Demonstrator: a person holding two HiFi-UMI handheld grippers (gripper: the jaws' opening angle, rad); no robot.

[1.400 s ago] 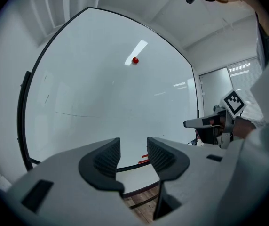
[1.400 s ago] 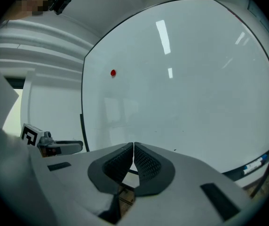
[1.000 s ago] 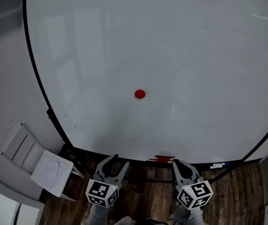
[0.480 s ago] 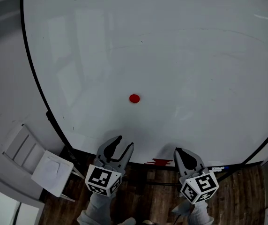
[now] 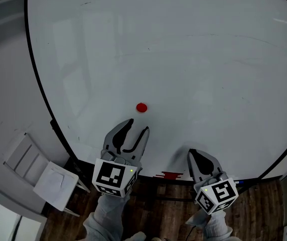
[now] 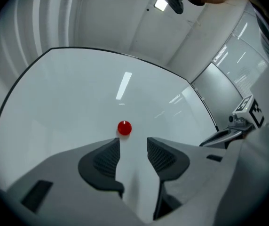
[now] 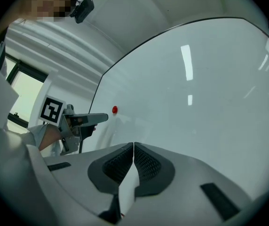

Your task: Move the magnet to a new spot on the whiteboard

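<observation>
A small round red magnet (image 5: 141, 107) sticks to the whiteboard (image 5: 183, 59), low and left of centre. My left gripper (image 5: 137, 128) is open just below it, with an empty gap between its jaws; in the left gripper view the magnet (image 6: 124, 128) sits a little beyond the fingertips (image 6: 114, 147), apart from them. My right gripper (image 5: 194, 154) is shut with nothing in it, near the board's bottom edge. In the right gripper view the magnet (image 7: 114, 109) shows far off to the left, beside the left gripper (image 7: 101, 117).
A red marker or eraser (image 5: 169, 174) and a blue-capped pen (image 5: 239, 183) lie on the tray under the board. A white chair (image 5: 45, 177) stands at lower left on the wooden floor (image 5: 158, 215). The board's black frame (image 5: 43, 94) curves down the left side.
My left gripper has risen toward the board and now sits close under the magnet. The right gripper rose only slightly. The magnet stays in place on the board.
</observation>
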